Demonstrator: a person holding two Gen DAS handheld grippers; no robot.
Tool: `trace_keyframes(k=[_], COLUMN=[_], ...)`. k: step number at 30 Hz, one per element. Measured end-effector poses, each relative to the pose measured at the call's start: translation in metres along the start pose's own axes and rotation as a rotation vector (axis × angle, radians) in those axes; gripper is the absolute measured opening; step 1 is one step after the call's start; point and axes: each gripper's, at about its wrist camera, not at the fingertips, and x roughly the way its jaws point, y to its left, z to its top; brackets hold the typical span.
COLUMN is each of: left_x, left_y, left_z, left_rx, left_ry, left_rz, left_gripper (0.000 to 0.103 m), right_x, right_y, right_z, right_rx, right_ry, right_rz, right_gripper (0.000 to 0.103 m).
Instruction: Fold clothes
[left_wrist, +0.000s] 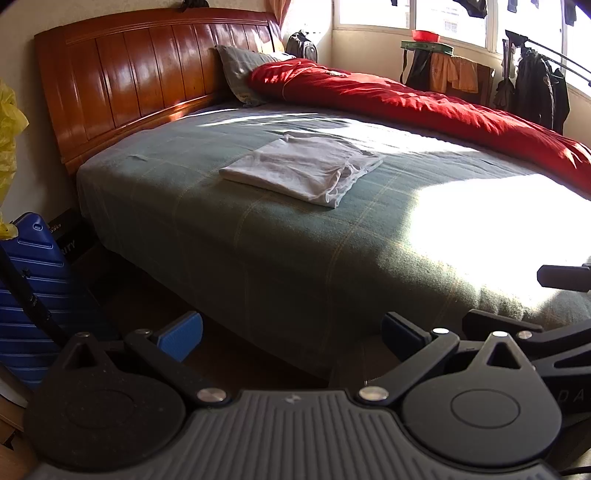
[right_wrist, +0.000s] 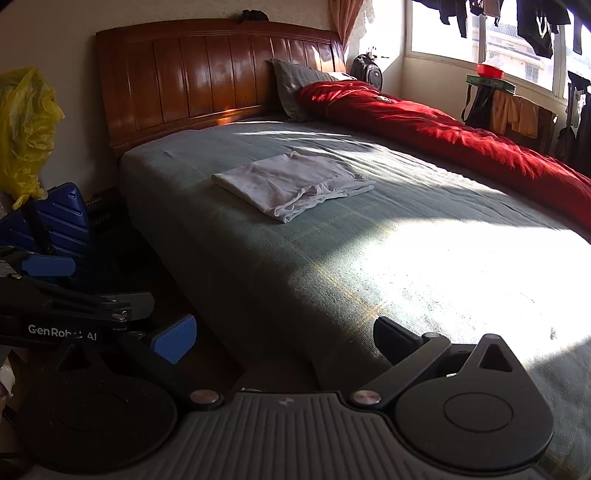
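A white garment (left_wrist: 303, 166) lies folded into a flat rectangle on the green bedspread (left_wrist: 207, 206), toward the headboard; the right wrist view shows the white garment (right_wrist: 291, 182) too. My left gripper (left_wrist: 291, 334) hangs open off the near edge of the bed, well short of the garment, with nothing between its blue pads (left_wrist: 181, 334). My right gripper (right_wrist: 282, 338) is open as well, its fingers straddling the bed's near edge. The left gripper's body (right_wrist: 62, 314) shows at the left of the right wrist view.
A red quilt (left_wrist: 424, 99) is bunched along the far side of the bed, with a grey pillow (left_wrist: 240, 70) against the wooden headboard (left_wrist: 140, 74). A blue suitcase (left_wrist: 33, 288) and a yellow plastic bag (right_wrist: 26, 125) stand left of the bed. Clothes hang by the window.
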Motion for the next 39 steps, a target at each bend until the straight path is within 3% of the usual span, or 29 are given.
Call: trace_keyframes(k=[39], left_x=[-0.0041], left_y=[-0.0061], left_z=[-0.0007], left_rx=[0.018], left_ry=[-0.018], left_rz=[-0.004], left_gripper=[0.102], right_x=[-0.0071], right_y=[-0.0022], right_z=[-0.0031], right_rx=[0.018], right_ry=[-0.011], right_rz=[0.009], right_gripper=[0.103])
